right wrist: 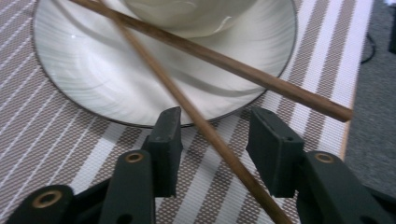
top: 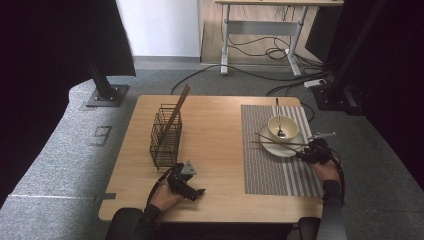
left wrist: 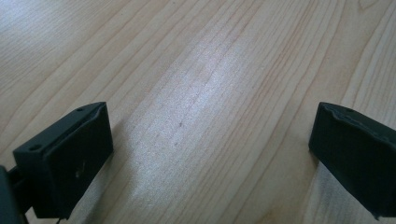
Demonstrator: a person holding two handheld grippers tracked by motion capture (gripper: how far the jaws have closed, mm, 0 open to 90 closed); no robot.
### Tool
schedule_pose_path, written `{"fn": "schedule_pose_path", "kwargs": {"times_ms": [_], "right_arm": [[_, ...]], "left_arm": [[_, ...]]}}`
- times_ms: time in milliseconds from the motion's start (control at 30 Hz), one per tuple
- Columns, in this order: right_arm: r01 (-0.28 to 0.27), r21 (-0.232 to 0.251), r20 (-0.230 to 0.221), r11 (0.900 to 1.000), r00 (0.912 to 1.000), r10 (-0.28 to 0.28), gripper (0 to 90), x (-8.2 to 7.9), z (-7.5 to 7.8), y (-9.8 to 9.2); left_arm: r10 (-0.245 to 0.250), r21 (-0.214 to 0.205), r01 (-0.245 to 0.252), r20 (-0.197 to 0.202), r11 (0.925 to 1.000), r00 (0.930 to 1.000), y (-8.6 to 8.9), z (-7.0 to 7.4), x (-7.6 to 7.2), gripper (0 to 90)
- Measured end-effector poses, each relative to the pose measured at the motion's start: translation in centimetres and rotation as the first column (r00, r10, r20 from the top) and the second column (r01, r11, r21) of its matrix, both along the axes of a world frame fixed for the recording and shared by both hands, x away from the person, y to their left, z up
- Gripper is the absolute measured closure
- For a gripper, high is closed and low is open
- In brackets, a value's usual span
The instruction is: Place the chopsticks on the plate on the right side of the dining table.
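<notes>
With its jaws part open and clear of the chopstick between them near the table's right edge, the right gripper should close squarely, gently

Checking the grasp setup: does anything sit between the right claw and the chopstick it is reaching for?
Nothing visible: the chopstick already runs between the open jaws of the right claw, its far end resting on the plate.

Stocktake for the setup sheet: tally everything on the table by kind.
Chopsticks: 3, two on the plate, one in the basket
Wire basket: 1
Bowl: 1
Plate: 1
Spoon: 1
Placemat: 1
Total: 8
</notes>
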State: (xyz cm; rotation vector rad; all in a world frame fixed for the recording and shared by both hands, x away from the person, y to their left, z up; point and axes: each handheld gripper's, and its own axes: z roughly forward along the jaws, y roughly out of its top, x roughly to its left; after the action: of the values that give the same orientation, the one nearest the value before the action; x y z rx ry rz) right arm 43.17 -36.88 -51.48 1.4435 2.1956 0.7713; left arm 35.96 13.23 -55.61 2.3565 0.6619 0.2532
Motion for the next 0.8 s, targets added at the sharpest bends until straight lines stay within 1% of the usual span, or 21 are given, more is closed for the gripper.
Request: {"fn": "schedule_pose_path", "kwargs": {"times_ms": [100, 333, 500, 633, 800], "right_arm": [[0.015, -0.011, 0.008, 0.9998, 0.9999, -0.015, 50.3, 0.03, -0.03, -0.07], [0.063, -0.055, 0.037, 0.9965, 0.9974, -0.061, 43.9, 0.14, -0.05, -0.1], [0.099, -0.078, 0.045, 0.992, 0.9944, -0.096, 40.5, 0.29, -0.09, -0.17], [0.126, -0.088, 0.054, 0.9882, 0.9911, -0.121, 38.3, 0.39, -0.12, -0.21], [0.166, -0.105, 0.065, 0.9805, 0.985, -0.16, 36.4, 0.54, -0.29, -0.52]], "left_arm": [[-0.001, -0.001, 0.001, -0.001, 1.0, 1.0, 0.0, -0.01, 0.0, 0.0], [-0.001, -0.001, 0.001, -0.001, 1.0, 1.0, 0.01, -0.01, 0.0, 0.0], [-0.001, -0.002, 0.001, -0.001, 1.0, 1.0, 0.01, -0.02, 0.0, 0.0], [0.0, -0.003, 0.0, -0.001, 1.0, 1.0, 0.01, -0.02, -0.01, 0.0], [-0.001, -0.003, 0.001, -0.001, 1.0, 1.0, 0.02, -0.03, 0.0, 0.0]]}}
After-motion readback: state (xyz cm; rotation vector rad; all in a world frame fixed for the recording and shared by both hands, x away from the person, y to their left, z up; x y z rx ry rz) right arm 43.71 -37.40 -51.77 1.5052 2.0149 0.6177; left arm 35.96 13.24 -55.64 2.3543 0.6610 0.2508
